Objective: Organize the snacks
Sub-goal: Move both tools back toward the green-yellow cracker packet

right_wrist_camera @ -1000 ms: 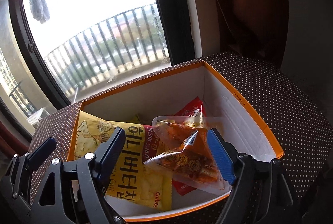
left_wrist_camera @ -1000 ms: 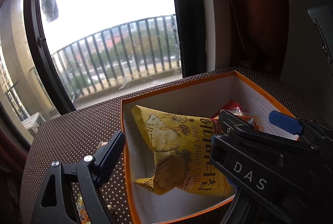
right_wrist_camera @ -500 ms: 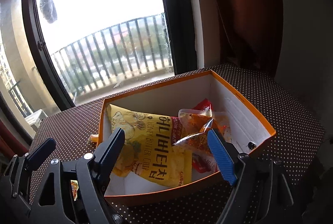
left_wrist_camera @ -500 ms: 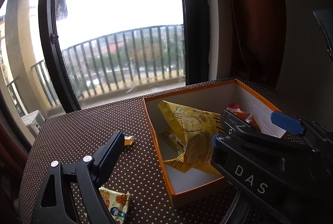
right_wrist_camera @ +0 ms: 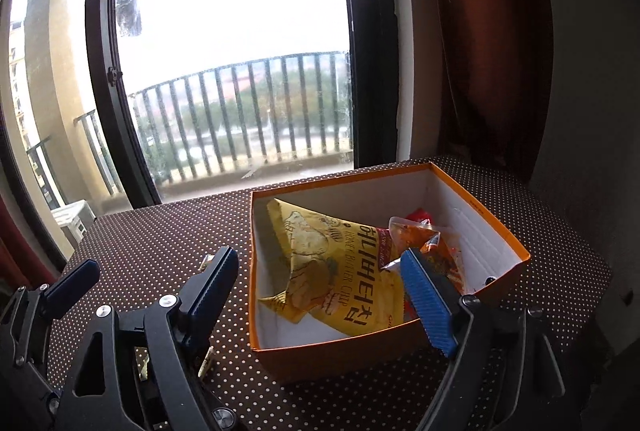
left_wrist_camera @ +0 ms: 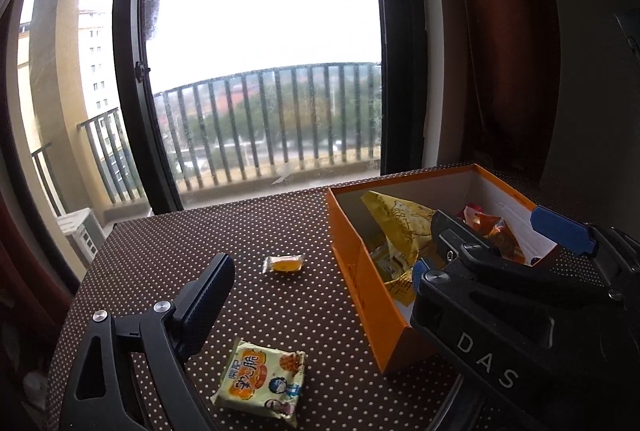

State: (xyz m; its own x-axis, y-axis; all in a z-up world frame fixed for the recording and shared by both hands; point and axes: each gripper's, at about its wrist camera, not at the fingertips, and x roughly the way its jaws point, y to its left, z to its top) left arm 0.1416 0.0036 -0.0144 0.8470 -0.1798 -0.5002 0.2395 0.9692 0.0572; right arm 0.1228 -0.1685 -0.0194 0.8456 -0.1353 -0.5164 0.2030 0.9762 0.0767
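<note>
Orange box (right_wrist_camera: 372, 347), white inside, sits right of centre in the right wrist view, on the tablecloth. In it: a yellow chip bag (right_wrist_camera: 340, 271) leaning against the left wall, a clear packet of reddish snacks (right_wrist_camera: 432, 247) to its right, something red behind that.

Left wrist view: two snacks lie outside the box on the cloth. A small orange-filled wrapper (left_wrist_camera: 283, 264) at mid-frame, just left of the box (left_wrist_camera: 360, 271); a pale yellow packet with cartoon print (left_wrist_camera: 262, 383) at bottom centre.

Right gripper (right_wrist_camera: 324, 295): fingers spread wide, nothing between them, low in frame at the box's near edge. Left gripper (left_wrist_camera: 320, 295): the right gripper's body blocks the lower right of its view; its fingers stand spread, holding nothing.

Surface: brown tablecloth with white dots (left_wrist_camera: 180, 251). Beyond it, a dark-framed window (right_wrist_camera: 240, 71) filling the upper frame, balcony railing (right_wrist_camera: 248, 111) and trees outside. Brown curtain (right_wrist_camera: 480, 51) at upper right.
</note>
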